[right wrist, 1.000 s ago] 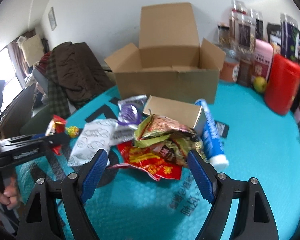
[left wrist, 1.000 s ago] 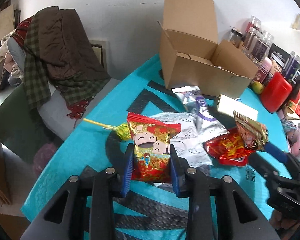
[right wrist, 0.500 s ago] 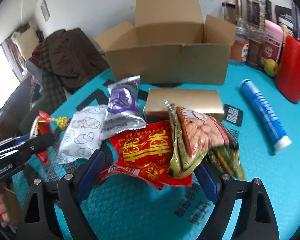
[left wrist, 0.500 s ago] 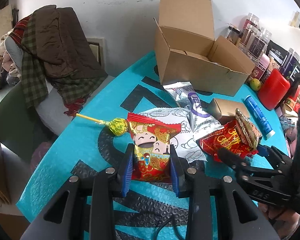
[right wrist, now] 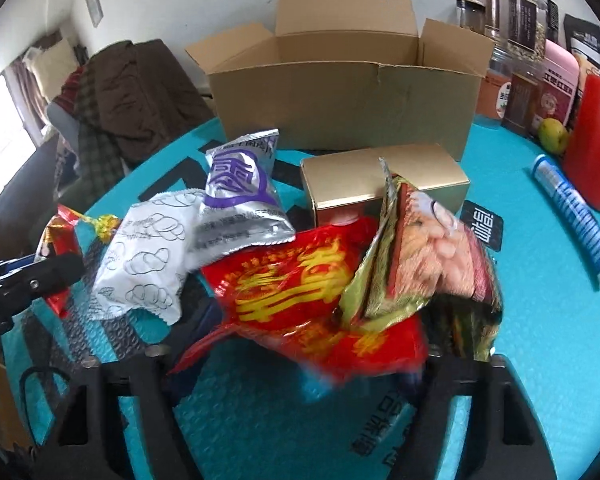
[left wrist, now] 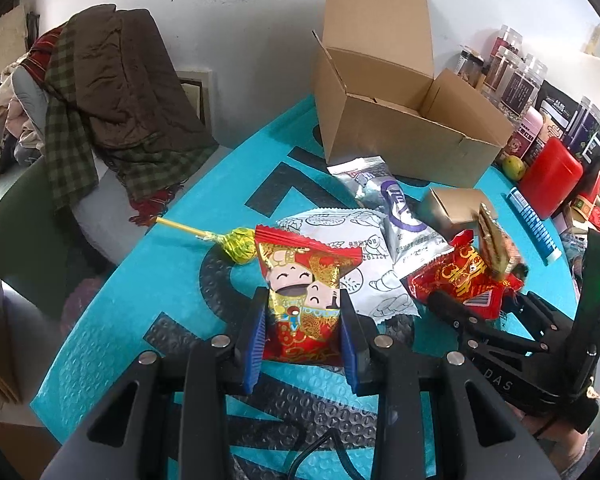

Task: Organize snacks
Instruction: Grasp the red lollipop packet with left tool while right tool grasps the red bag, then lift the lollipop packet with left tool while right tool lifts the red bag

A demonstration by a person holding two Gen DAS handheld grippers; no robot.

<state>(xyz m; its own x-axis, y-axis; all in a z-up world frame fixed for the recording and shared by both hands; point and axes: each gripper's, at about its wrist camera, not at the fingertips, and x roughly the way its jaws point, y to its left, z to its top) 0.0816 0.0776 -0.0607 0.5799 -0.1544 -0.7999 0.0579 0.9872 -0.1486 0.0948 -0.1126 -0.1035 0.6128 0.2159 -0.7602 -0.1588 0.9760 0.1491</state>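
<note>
My left gripper [left wrist: 302, 332] is shut on a red-and-gold cartoon snack packet [left wrist: 304, 292], held upright above the teal mat. My right gripper [right wrist: 296, 360] is wide open, its jaws either side of a red packet with gold lettering [right wrist: 300, 300] and a greenish-gold packet [right wrist: 424, 264]; its fingertips are hidden under them. The right gripper also shows in the left wrist view [left wrist: 476, 312], by the red packet [left wrist: 464, 280]. The open cardboard box [right wrist: 348, 92] stands behind, seen too in the left wrist view [left wrist: 396, 120].
A white printed packet [right wrist: 148, 260], a silver-purple packet [right wrist: 240, 196], a gold carton [right wrist: 380, 180], a lollipop [left wrist: 236, 246] and a blue tube [right wrist: 576, 216] lie on the mat. Jars, a red container [right wrist: 596, 132] and a green fruit line the right. A chair with clothes [left wrist: 100, 100] stands left.
My right gripper has pushed forward and low so the red and greenish-gold packets now lie between its open jaws. My left gripper keeps its hold on the cartoon packet, barely moving.
</note>
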